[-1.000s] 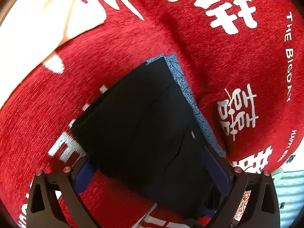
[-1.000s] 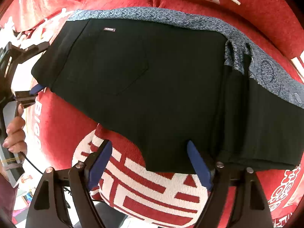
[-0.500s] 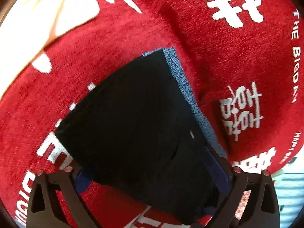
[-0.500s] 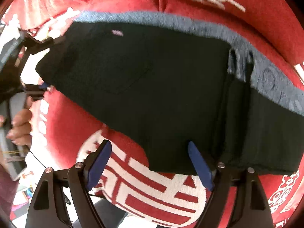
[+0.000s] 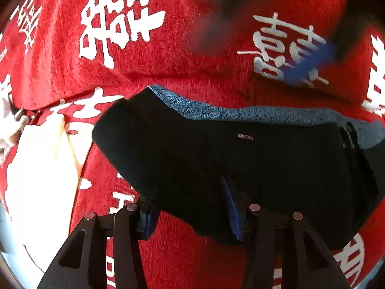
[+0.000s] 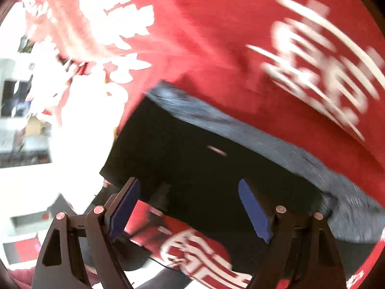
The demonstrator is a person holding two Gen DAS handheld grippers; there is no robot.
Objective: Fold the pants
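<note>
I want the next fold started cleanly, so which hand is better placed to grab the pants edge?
Left, probably. The left gripper straddles the near edge of the pants, jaws open, in a sharp view. The right gripper's view is blurred.

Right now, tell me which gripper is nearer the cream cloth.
Left: the left gripper sits right of the cream cloth; right gripper straddles the black pants' edge, cloth unseen there.

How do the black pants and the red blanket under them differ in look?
The black pants are plain, with one small label and a speckled blue-grey edge; the red blanket bears large white characters. The pants lie folded, the blanket spread beneath. Both are fabric.
</note>
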